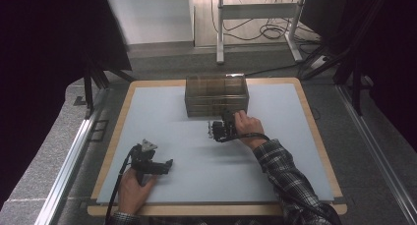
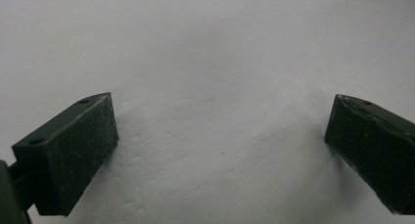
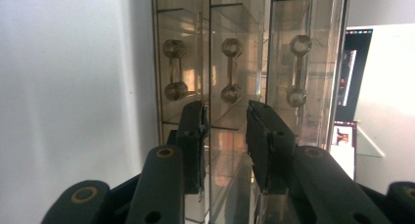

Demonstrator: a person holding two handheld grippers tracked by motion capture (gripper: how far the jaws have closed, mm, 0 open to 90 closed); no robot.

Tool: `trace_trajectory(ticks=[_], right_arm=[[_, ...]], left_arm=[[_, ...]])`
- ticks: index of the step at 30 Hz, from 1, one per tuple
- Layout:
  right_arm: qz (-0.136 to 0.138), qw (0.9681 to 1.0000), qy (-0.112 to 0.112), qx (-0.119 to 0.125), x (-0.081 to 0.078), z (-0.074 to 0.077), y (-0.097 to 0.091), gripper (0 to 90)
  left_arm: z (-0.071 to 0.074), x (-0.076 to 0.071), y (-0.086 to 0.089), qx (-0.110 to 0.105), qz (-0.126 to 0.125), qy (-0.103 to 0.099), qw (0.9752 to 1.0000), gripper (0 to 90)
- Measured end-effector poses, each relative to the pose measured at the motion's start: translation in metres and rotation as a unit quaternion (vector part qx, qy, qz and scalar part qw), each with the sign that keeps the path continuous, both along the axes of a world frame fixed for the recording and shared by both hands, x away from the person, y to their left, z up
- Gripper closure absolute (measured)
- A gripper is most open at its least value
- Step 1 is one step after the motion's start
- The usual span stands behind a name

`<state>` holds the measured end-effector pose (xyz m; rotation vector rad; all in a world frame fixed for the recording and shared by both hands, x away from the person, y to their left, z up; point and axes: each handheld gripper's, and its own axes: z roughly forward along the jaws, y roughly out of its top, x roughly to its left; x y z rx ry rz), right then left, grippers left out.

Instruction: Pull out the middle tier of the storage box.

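Table point(image 1: 162, 122): pale blue-grey top with a wooden edge; bare around the left gripper.
Surroundings: grey floor beyond the far edge, a white desk frame point(image 1: 255, 11) with cables under it, dark stands at both far corners; all well apart from the work.
In the way: nothing lies between the right gripper and the drawer box; the table in front of the box's near face is bare.
Drawer box point(image 1: 216, 95): clear brownish plastic, at the far middle of the table, its front facing the person. In the right gripper view point(image 3: 244, 53) it shows turned on its side, with three drawer fronts and a dumbbell-shaped handle point(image 3: 232, 70) on each.
Right gripper point(image 1: 222, 128): held at the box's near face, right of centre, the hand just behind it. Its jaws point(image 3: 225, 136) are narrowed to a small gap and aimed at the middle handle, which lies just beyond the tips; nothing is pinched between them.
Left gripper point(image 1: 164, 166): near left of the table, well apart from the box, pointing right. Its jaws point(image 2: 220, 141) stand wide apart over bare table, holding nothing.
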<state>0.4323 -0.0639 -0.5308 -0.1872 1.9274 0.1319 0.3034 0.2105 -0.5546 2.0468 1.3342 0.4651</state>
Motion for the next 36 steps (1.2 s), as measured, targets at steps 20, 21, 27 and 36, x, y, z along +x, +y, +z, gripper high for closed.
trace_trajectory(ticks=[20, 21, 27, 36], right_arm=[[-0.002, 0.9995, -0.029, -0.013, 0.014, -0.009, 0.011, 79.1], [-0.002, 0.9995, -0.025, -0.017, 0.014, -0.009, 0.011, 79.3], [0.000, 0.9993, -0.036, -0.013, 0.012, -0.010, 0.010, 81.0], [0.009, 0.9994, -0.028, -0.016, 0.005, -0.009, 0.008, 81.0]], left_arm=[[0.000, 0.000, 0.000, 0.000, 0.000, 0.000, 1.0000, 0.0], [0.000, 0.000, 0.000, 0.000, 0.000, 0.000, 1.0000, 0.0], [0.000, 0.000, 0.000, 0.000, 0.001, 0.000, 1.0000, 0.0], [0.000, 0.000, 0.000, 0.000, 0.001, 0.000, 1.0000, 0.0]])
